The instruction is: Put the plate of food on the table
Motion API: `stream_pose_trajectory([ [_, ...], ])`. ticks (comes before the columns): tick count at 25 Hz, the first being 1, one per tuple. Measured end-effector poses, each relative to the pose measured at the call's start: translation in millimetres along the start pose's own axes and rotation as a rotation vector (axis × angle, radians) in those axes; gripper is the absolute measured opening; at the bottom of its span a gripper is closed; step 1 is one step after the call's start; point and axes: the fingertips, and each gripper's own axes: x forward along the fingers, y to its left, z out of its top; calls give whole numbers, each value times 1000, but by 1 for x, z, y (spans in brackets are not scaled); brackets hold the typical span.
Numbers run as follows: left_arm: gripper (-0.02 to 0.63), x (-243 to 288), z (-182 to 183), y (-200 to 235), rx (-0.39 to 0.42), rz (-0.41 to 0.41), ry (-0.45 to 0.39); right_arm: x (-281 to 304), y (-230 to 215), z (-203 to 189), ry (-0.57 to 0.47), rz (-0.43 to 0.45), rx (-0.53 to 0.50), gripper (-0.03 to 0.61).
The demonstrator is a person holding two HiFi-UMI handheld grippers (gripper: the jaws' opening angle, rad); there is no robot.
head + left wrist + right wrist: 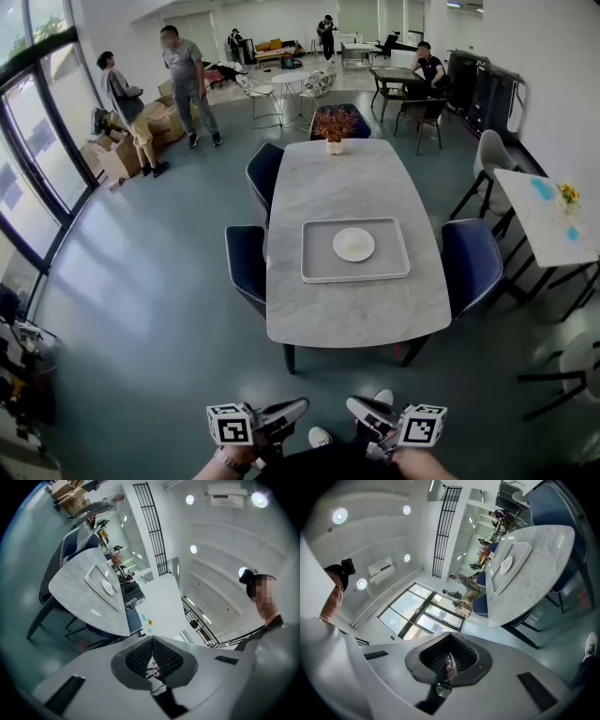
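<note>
— Where is the round white plate [353, 244]?
— Mid-frame, on a grey rectangular tray [319, 268] atop the pale marble table [347, 178].
— The grippers?
— Both left gripper [292, 409] and right gripper [362, 408]: ribbed jaws pressed together, empty.

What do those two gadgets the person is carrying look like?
They match. The left gripper and right gripper each have a pale grey shell, dark jaws lined with black ribbed pads, and a white cube printed with black square markers.
</note>
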Motion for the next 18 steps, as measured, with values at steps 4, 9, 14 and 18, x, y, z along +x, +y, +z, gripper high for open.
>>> stream_pose_trajectory([
  [4,8,-5,-1,-6,7,-15,-22,3,6,-1,16,-2,-32,11],
  [9,8,-7,-7,-11,27,-28,-9,6,15,-9,24,16,-28,11],
  [14,8,-5,-10,-14,7,-36,-17,0,21,-13,8,50,22,11],
  [18,8,-5,-8,-17,17,-40,-11,-2,24,-12,14,40,-16,11],
])
